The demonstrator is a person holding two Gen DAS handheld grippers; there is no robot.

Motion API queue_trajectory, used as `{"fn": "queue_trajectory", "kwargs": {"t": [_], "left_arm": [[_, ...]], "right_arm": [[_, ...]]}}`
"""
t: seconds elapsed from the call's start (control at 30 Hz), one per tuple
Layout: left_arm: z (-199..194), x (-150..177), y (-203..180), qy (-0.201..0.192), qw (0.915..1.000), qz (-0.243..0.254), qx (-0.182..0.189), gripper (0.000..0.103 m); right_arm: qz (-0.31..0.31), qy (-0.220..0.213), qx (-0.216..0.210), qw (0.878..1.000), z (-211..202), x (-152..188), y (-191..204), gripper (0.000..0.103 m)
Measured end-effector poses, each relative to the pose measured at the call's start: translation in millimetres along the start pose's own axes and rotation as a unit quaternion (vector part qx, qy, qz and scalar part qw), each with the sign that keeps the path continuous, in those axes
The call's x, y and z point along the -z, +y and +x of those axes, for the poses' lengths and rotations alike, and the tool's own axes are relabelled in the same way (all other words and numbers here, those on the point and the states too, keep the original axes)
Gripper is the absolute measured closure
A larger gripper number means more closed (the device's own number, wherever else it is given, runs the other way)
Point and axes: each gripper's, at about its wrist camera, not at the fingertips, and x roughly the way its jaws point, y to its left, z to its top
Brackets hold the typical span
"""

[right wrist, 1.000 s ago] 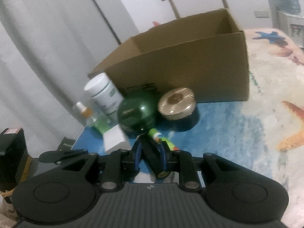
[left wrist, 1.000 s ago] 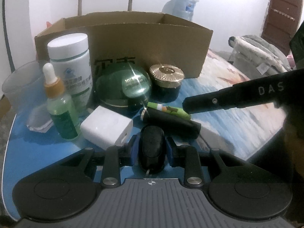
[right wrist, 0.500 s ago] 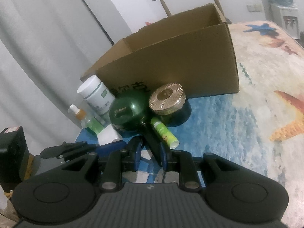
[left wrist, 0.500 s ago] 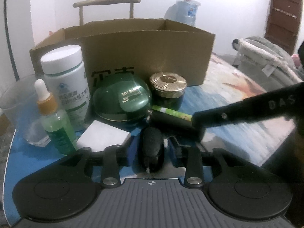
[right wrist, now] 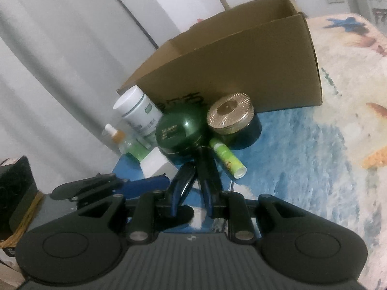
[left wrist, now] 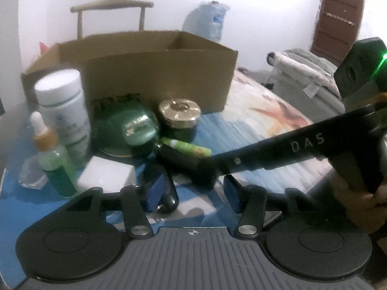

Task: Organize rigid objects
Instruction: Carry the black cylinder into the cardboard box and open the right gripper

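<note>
My left gripper (left wrist: 193, 192) is opening; a small black oval thing (left wrist: 169, 200) lies loose on the blue mat by its left pad, gripped by neither pad. From the right, my right gripper (left wrist: 205, 171) reaches in, shut on a black cylinder (left wrist: 179, 162). In the right wrist view that cylinder (right wrist: 208, 166) sits between the fingers of the right gripper (right wrist: 193, 193). A green tube (right wrist: 227, 157) lies beside it. Behind stand a green round case (left wrist: 128, 130), a gold-lidded jar (left wrist: 180, 113), a white bottle (left wrist: 63, 106), a green dropper bottle (left wrist: 53, 162) and a white block (left wrist: 106, 175).
An open cardboard box (left wrist: 150, 72) stands right behind the group, a chair and a water jug beyond it. A clear plastic cup (left wrist: 29, 178) sits at the far left near the table edge. A seashell-printed cloth (right wrist: 326, 157) covers the table to the right.
The left jaws have opened off the black oval thing, which now lies beside the left pad. The right gripper keeps its hold on the black cylinder.
</note>
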Motion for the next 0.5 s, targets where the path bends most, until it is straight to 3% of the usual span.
{"fn": "queue_trajectory", "kwargs": {"t": [0.23,0.37,0.5], "left_arm": [[5.3,-1.7,-7.0,0.015,0.9997,0.014,0.015,0.049],[9.6,-4.7,-10.6,0.024,0.9993,0.025,0.014,0.049],[16.0,-8.3,-12.4,0.043,0.9985,0.034,-0.001,0.049]], "right_arm": [[0.032,0.01,0.006,0.999,8.9,-5.7,-14.4,0.079],[0.058,0.046,-0.045,0.996,18.8,-4.1,-17.4,0.079],[0.048,0.041,-0.019,0.998,22.8,-7.5,-16.5,0.079]]}}
